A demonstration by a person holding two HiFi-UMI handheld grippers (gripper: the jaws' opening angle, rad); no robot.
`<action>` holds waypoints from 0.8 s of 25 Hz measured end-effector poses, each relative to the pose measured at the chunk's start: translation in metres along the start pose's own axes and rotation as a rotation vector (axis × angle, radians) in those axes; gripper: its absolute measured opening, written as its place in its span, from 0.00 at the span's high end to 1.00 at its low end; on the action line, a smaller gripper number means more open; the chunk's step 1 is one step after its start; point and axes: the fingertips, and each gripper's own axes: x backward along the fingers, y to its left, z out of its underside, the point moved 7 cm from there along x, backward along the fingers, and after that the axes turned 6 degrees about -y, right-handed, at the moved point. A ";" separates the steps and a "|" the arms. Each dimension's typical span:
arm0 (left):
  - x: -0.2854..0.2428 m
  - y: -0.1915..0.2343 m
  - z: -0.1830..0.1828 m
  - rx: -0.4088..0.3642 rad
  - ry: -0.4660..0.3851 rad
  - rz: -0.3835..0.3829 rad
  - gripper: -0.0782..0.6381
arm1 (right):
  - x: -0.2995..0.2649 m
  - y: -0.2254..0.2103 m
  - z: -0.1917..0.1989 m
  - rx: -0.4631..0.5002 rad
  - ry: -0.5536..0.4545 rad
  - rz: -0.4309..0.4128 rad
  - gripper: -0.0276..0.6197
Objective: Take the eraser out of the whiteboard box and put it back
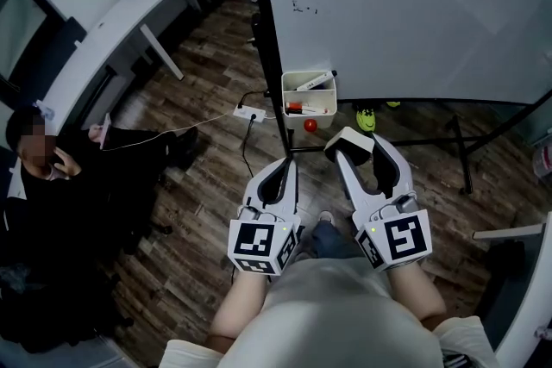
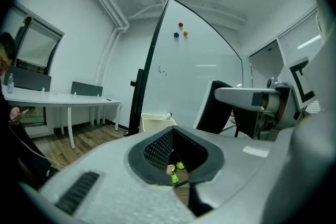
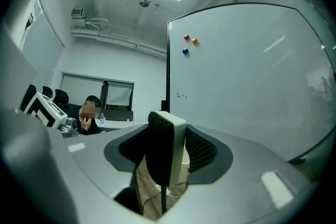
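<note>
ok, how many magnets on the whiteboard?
3, high on the board: red magnet at left, orange magnet to its right, blue magnet below the red. Others may be hidden.

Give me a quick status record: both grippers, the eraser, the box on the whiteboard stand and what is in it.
right gripper: shut on the white block eraser with black felt face
left gripper: jaws together, nothing between them
eraser location: out of the box, held short of it above the wood floor
box: white open plastic box at the whiteboard's lower left corner
box contents: markers; no eraser inside
task stage: eraser taken out, not yet put back
</note>
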 end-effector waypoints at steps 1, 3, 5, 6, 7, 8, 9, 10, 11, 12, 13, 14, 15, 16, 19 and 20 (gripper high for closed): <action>0.002 -0.002 0.001 0.001 0.000 0.002 0.88 | 0.004 0.001 0.000 0.001 0.001 0.003 0.63; 0.006 -0.006 0.003 0.003 0.001 0.005 0.88 | 0.013 0.003 -0.001 0.001 0.003 0.008 0.63; 0.010 -0.010 0.004 0.006 0.000 0.008 0.88 | 0.020 0.004 -0.001 0.000 0.005 0.012 0.63; 0.012 -0.012 0.004 0.007 0.001 0.011 0.88 | 0.023 0.005 -0.001 0.000 0.007 0.014 0.63; 0.014 -0.014 0.005 0.007 0.003 0.014 0.88 | 0.027 0.006 -0.001 0.000 0.008 0.016 0.63; 0.016 -0.016 0.006 0.007 0.006 0.018 0.88 | 0.030 0.007 -0.001 -0.001 0.010 0.018 0.63; 0.018 -0.018 0.007 0.008 0.009 0.022 0.88 | 0.033 0.008 0.000 -0.002 0.012 0.020 0.63; 0.020 -0.020 0.008 0.008 0.011 0.024 0.88 | 0.036 0.009 0.000 -0.003 0.015 0.021 0.63; 0.022 -0.022 0.009 0.009 0.013 0.025 0.88 | 0.039 0.010 0.001 -0.004 0.018 0.021 0.63; 0.023 -0.023 0.010 0.010 0.013 0.025 0.88 | 0.042 0.011 0.001 -0.004 0.020 0.021 0.63; 0.025 -0.024 0.011 0.009 0.013 0.025 0.88 | 0.044 0.012 0.002 -0.004 0.021 0.021 0.63; 0.026 -0.025 0.011 0.009 0.013 0.025 0.88 | 0.047 0.013 0.003 -0.004 0.023 0.021 0.63; 0.027 -0.026 0.012 0.008 0.013 0.026 0.88 | 0.049 0.013 0.003 -0.005 0.024 0.021 0.63; 0.028 -0.027 0.012 0.006 0.013 0.027 0.88 | 0.051 0.013 0.004 -0.005 0.025 0.021 0.63; 0.032 -0.031 0.012 0.001 0.013 0.033 0.88 | 0.056 0.015 0.003 -0.006 0.025 0.021 0.63; 0.033 -0.032 0.012 0.000 0.013 0.035 0.88 | 0.057 0.016 0.003 -0.006 0.025 0.021 0.63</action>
